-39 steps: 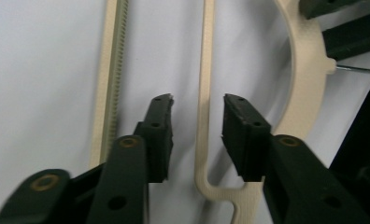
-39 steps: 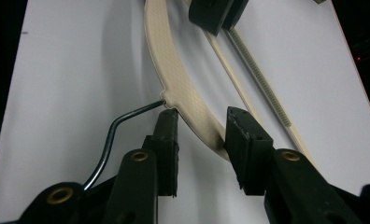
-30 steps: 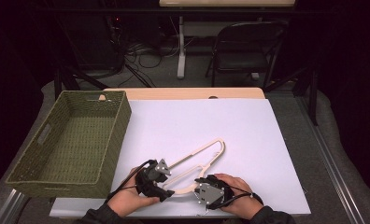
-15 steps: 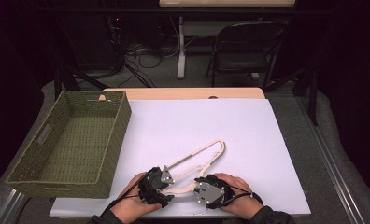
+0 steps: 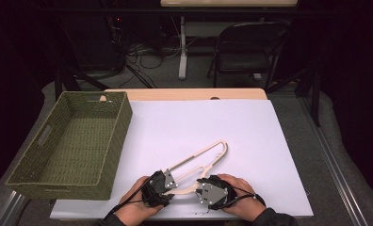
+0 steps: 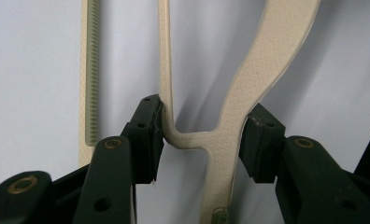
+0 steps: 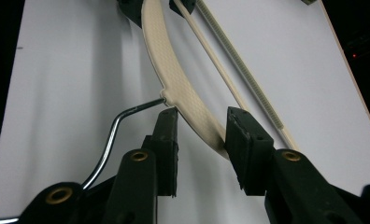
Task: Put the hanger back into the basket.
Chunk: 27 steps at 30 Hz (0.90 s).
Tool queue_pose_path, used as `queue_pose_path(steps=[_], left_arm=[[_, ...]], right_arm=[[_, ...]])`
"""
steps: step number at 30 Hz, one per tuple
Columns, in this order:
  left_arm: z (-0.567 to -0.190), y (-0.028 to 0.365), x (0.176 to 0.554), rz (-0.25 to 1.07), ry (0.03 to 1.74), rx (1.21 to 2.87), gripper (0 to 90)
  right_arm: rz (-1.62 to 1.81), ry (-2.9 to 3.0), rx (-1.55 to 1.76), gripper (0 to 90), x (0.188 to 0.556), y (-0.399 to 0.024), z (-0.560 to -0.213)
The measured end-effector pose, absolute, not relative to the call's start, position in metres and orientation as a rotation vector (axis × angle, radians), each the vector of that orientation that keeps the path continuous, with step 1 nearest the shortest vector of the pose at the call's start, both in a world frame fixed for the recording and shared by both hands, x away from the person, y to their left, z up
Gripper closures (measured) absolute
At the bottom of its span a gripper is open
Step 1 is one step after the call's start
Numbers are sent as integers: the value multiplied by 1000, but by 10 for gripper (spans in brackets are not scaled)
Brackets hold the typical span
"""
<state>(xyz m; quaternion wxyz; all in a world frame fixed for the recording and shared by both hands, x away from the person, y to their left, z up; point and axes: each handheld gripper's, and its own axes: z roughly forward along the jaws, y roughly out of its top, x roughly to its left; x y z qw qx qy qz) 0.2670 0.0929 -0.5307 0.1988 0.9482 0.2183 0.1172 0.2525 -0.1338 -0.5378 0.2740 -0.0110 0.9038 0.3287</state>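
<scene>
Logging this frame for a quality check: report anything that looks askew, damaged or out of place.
Nothing stands out. The cream plastic clothes hanger lies flat and whole on the white table cover, its metal hook unbent beyond its normal curve. The left claw and right claw straddle it, jaws apart. The green woven basket sits squarely, empty.

Looks like a lab/recording setup, not a home: bench (image 5: 269,141) w/ plain white top, black curtains on both sides, loose cables (image 5: 147,52) on the floor behind, folding chair (image 5: 243,52) and a 2nd table's leg (image 5: 182,47) at back.
</scene>
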Motion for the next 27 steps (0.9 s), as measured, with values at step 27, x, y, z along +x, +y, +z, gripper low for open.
queue_pose_path(steps=[27], left_arm=[[-509,115,306,137,717,2542,616]], right_arm=[[988,2278,301,598,262,-209,-511]])
